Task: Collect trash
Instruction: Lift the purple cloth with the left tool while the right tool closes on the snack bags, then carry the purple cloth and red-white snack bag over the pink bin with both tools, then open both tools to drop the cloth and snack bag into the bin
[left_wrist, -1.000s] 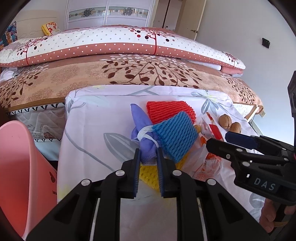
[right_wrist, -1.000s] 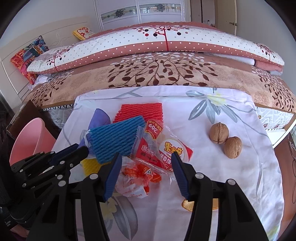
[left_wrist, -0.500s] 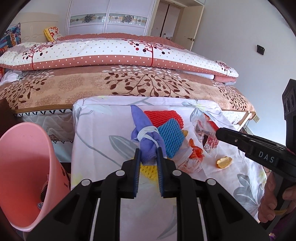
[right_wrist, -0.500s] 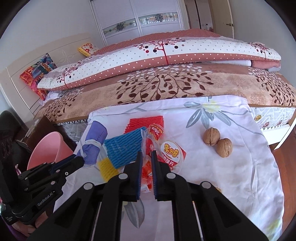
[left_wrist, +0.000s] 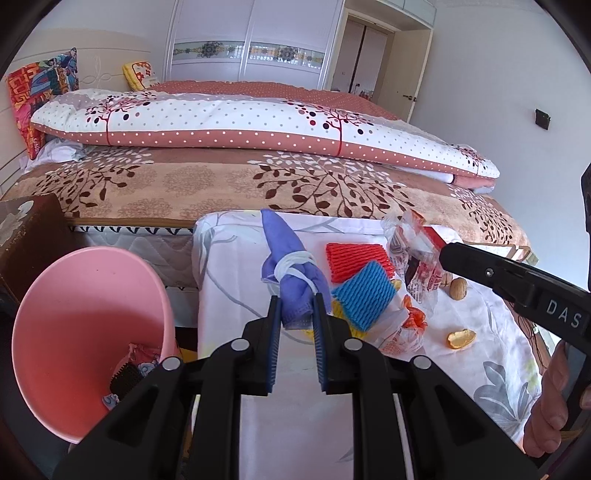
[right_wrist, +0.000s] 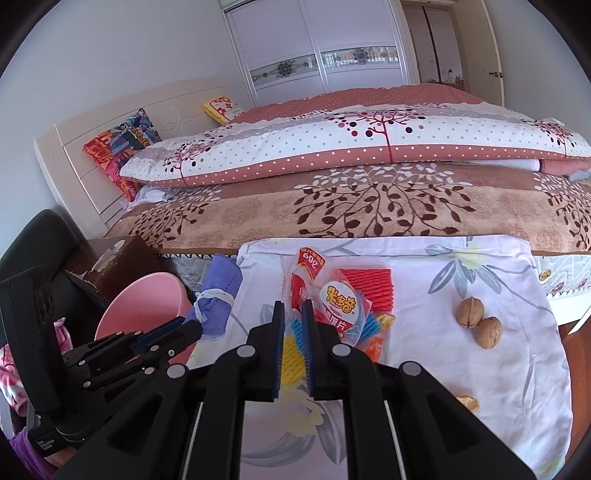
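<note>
Both grippers held trash lifted above the table, ready for the bin.

The left gripper (left_wrist: 295, 314) was clamped on the purple cloth (left_wrist: 291, 273); the right gripper (right_wrist: 293, 317) pinched the snack wrapper (right_wrist: 332, 299). The step seemed to be carrying. Next, both must probably swing left to the pink bin (left_wrist: 85, 295) and release. Farther on the table (right_wrist: 517, 387) lay foam nets (left_wrist: 364, 266) and walnuts (right_wrist: 478, 321).

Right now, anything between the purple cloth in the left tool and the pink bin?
Nothing visible. The purple cloth hangs clamped in the left tool, clear of the table. The pink bin sits open beside the table's left edge, with only open space between them.
</note>
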